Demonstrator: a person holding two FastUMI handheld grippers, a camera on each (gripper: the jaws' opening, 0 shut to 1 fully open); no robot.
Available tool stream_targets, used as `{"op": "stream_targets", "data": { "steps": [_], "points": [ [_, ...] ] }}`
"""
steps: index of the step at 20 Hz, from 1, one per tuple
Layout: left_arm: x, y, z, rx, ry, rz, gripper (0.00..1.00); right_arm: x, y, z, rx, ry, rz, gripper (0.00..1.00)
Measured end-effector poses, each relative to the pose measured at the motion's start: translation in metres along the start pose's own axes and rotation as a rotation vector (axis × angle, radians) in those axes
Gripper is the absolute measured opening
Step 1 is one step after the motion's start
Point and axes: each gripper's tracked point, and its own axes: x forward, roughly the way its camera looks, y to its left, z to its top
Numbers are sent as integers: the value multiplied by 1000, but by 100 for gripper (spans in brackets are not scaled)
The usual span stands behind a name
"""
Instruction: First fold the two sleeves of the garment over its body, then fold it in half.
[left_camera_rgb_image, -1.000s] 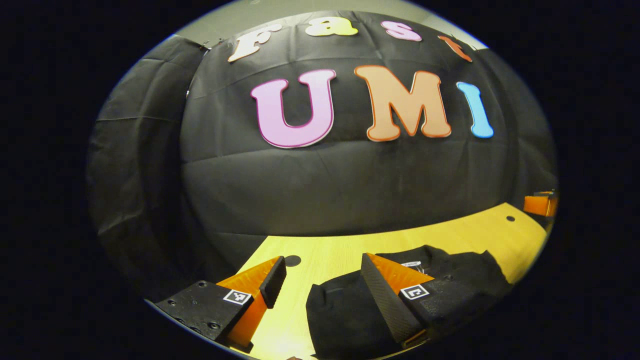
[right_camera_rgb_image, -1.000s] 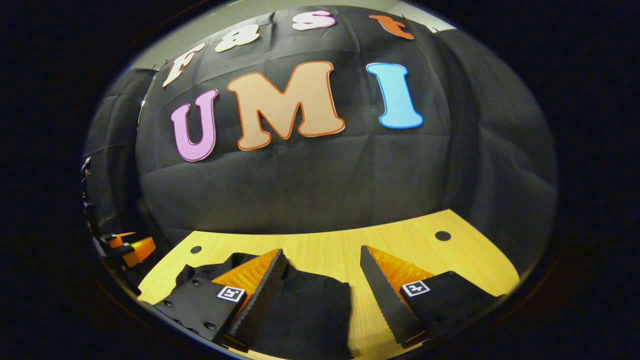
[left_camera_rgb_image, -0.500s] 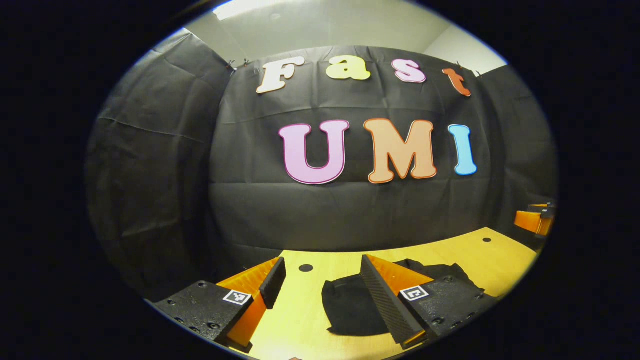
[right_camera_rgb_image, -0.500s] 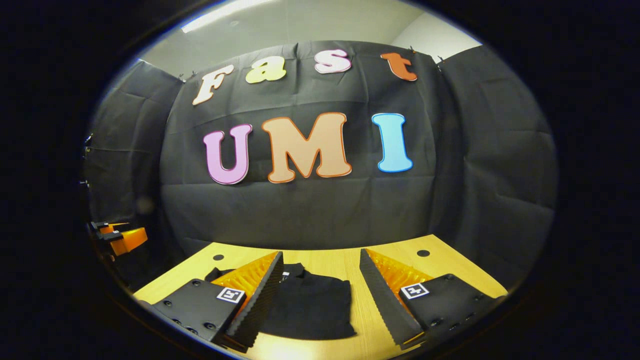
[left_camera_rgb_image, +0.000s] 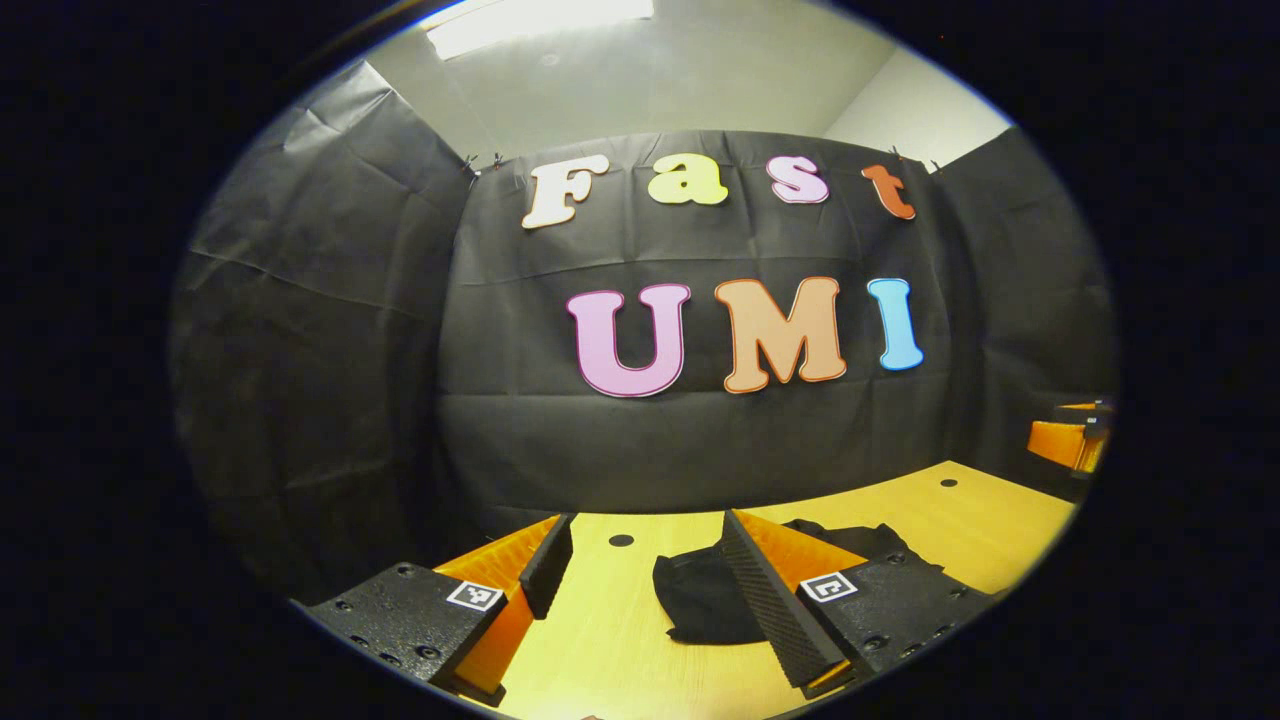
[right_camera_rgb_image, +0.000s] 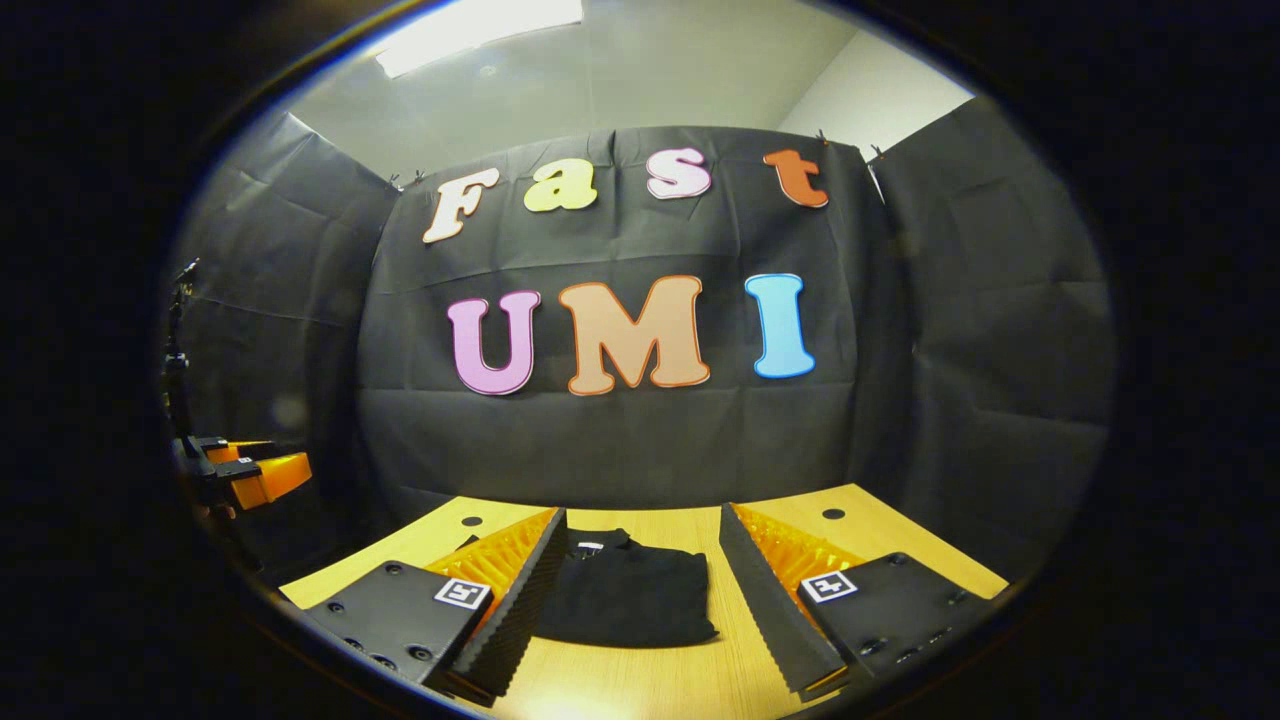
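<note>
While both tongs (right_camera_rgb_image: 640, 590) gape, garment (right_camera_rgb_image: 630, 595) lies between.

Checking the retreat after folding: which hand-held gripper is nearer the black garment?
Roughly equal. The left hand-held gripper sits left of the black garment; the right hand-held gripper frames it between open fingers.

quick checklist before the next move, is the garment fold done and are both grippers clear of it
1. Garment lies as a compact folded bundle on the table: ok.
2. Sleeves tucked in, none sticking out of the bundle: ok in the right gripper view; cannot tell for the side hidden behind a finger in the left gripper view.
3. Left gripper open, nothing between its fingers: ok.
4. Right gripper open, holding no cloth: ok.
5. Both grippers lifted off the garment, not touching it: ok.
6. Edges of the fold lined up neatly: cannot tell; the cloth is dark and partly hidden.
</note>
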Motion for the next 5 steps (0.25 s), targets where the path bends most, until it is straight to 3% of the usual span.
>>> {"op": "stream_targets", "data": {
  "steps": [3,4,5],
  "points": [
    [-10,0,11,-1,-21,-9,99,-12,1,3,9,-11,0,92],
    [-13,1,14,2,-28,-9,99,-16,1,5,10,-22,-3,96],
    [-16,1,16,6,-33,-11,99,-18,1,7,11,-26,-5,92]
  ]
}}
